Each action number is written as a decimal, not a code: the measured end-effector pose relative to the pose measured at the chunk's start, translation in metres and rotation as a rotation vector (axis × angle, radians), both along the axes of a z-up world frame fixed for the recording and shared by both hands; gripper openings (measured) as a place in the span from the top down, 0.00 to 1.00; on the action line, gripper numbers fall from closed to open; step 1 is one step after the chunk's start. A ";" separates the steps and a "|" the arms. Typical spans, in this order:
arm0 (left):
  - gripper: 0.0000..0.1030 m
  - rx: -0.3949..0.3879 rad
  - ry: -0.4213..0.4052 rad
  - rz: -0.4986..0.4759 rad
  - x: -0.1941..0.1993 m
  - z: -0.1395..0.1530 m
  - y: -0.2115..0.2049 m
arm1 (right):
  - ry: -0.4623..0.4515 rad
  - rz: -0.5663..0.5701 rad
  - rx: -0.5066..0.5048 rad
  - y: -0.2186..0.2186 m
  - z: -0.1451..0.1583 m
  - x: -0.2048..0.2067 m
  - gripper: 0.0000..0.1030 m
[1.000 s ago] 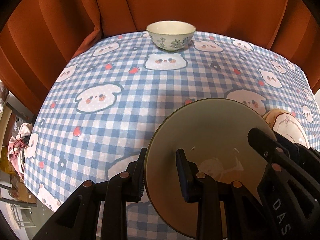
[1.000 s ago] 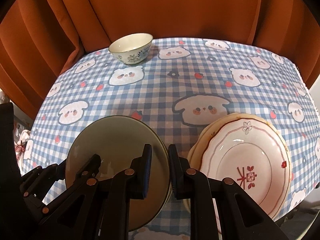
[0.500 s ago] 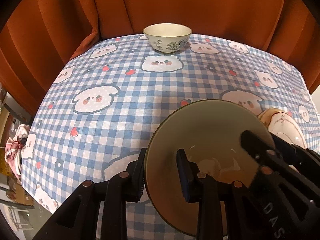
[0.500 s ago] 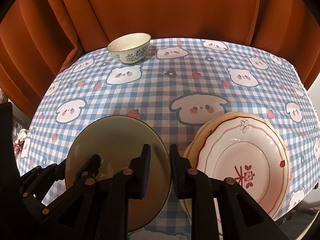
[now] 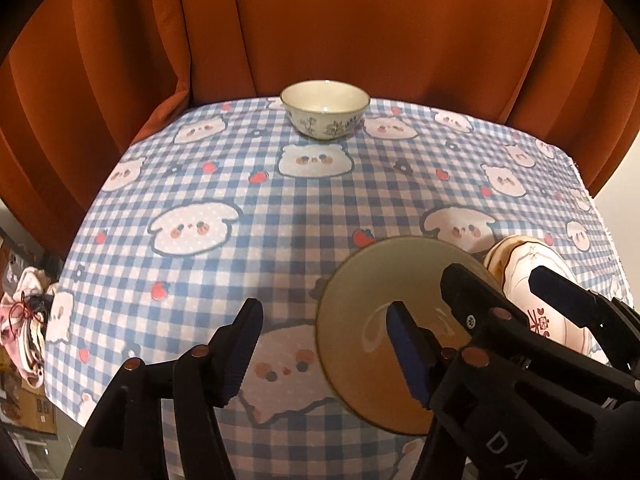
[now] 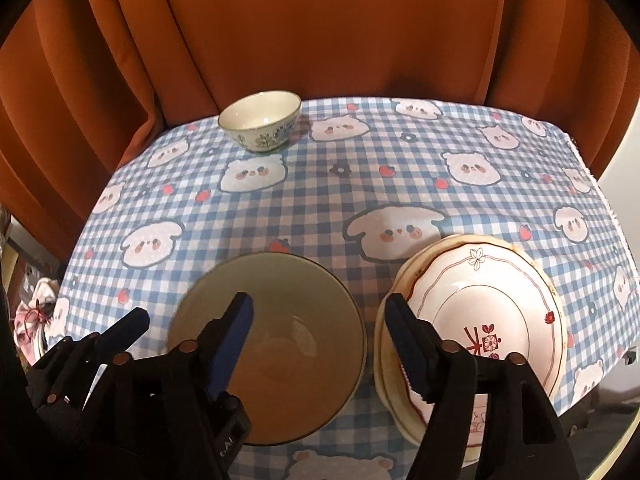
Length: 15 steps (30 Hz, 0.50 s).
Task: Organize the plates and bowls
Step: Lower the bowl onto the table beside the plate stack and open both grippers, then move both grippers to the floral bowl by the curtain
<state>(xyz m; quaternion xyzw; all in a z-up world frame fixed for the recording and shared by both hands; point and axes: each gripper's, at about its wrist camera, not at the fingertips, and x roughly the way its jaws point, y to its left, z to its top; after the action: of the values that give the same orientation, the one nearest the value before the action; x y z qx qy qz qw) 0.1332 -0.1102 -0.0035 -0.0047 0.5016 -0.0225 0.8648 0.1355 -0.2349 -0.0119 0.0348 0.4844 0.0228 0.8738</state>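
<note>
- A curtain (image 5: 360, 32) in rust orange hangs behind the table.
- A checked tablecloth (image 5: 248, 184) with puppy faces covers the table.
- A stack of pink-rimmed plates (image 6: 480, 320) sits at the near right edge.
- A green bowl (image 6: 272, 344) rests on the cloth just left of the plates, apart from them.
- The left gripper (image 5: 320, 344) has just opened wide, straddling the green bowl's left rim without pressing it.
- The right gripper (image 6: 318, 332) has just opened wide too, over the right rim, pads clear.
- A small flowered bowl (image 5: 325, 112) stands at the far edge.
</note>
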 end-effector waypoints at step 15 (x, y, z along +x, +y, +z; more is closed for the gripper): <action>0.23 0.012 -0.080 -0.064 0.021 0.035 0.032 | -0.068 -0.070 -0.002 0.036 0.039 0.006 0.28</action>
<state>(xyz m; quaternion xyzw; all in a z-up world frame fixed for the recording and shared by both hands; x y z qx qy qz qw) 0.1543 -0.0784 0.0315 0.0174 0.4665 -0.0472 0.8831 0.1419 -0.1985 0.0276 0.0499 0.4529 -0.0072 0.8902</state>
